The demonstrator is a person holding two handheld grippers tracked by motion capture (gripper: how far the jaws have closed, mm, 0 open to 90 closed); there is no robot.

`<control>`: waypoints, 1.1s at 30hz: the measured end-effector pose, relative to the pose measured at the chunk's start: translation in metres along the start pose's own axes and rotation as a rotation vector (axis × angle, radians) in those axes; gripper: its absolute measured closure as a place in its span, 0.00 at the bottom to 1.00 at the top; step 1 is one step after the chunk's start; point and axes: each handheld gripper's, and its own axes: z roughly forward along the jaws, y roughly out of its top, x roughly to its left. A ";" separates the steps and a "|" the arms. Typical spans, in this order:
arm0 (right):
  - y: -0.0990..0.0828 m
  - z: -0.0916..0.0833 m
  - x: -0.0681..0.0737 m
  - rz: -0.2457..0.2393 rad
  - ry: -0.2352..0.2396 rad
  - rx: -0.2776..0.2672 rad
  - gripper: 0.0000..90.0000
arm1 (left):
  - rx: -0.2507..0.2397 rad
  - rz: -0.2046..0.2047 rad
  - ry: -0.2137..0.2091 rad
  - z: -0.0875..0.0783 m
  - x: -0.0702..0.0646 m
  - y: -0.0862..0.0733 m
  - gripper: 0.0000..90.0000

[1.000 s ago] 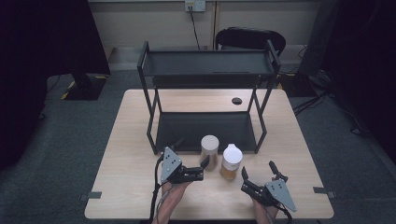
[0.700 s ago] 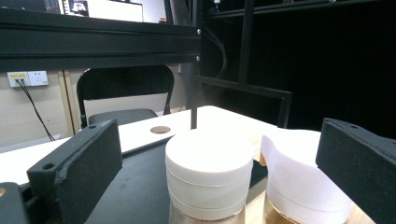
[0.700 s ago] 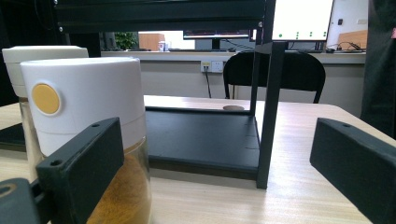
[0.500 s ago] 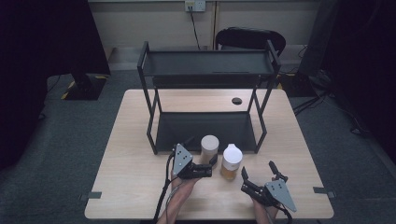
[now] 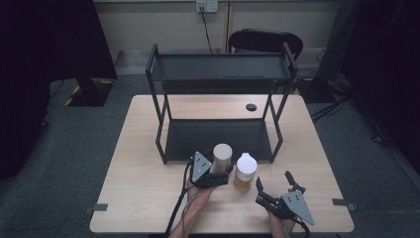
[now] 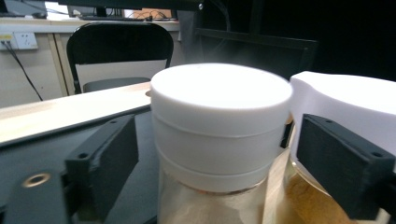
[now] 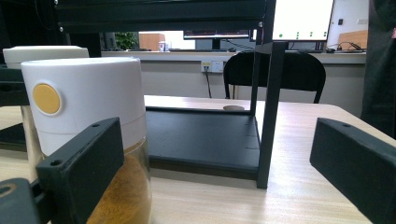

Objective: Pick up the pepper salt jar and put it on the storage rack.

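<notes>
Nearest you, at the right front of the table (image 5: pixel 138 198), your right gripper (image 5: pixel 275 188) rests low with its jaws spread wide and nothing between them; in its own view the black jaws frame bare tabletop, and the jar stands off to the left, outside the gap.

Just beyond and left of it — the yellow-powder jar (image 5: pixel 244 172), white cap with a round yellow spot on its side (image 7: pixel 46 99), standing upright on the wood, just in front of the rack's lower shelf.

Left of that jar and almost touching it, the second jar (image 5: pixel 221 157), flat white lid, also upright. Your left gripper (image 5: pixel 222 174) is at this one: the left gripper view puts the lid (image 6: pixel 219 93) squarely between the two jaws, with a clear gap on each side, so the jaws are parted around it and not pressing.

Farther back, the black two-tier rack (image 5: pixel 220 74) stands mid-table, both shelves bare. A small dark round spot (image 5: pixel 251 107) sits on the tabletop behind it toward the right. Beyond the far edge, a black chair (image 5: pixel 265 42) against the wall.
</notes>
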 end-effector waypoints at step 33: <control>0.000 0.000 0.000 0.000 0.002 0.000 0.02 | 0.045 0.034 -0.004 0.009 0.000 0.001 0.39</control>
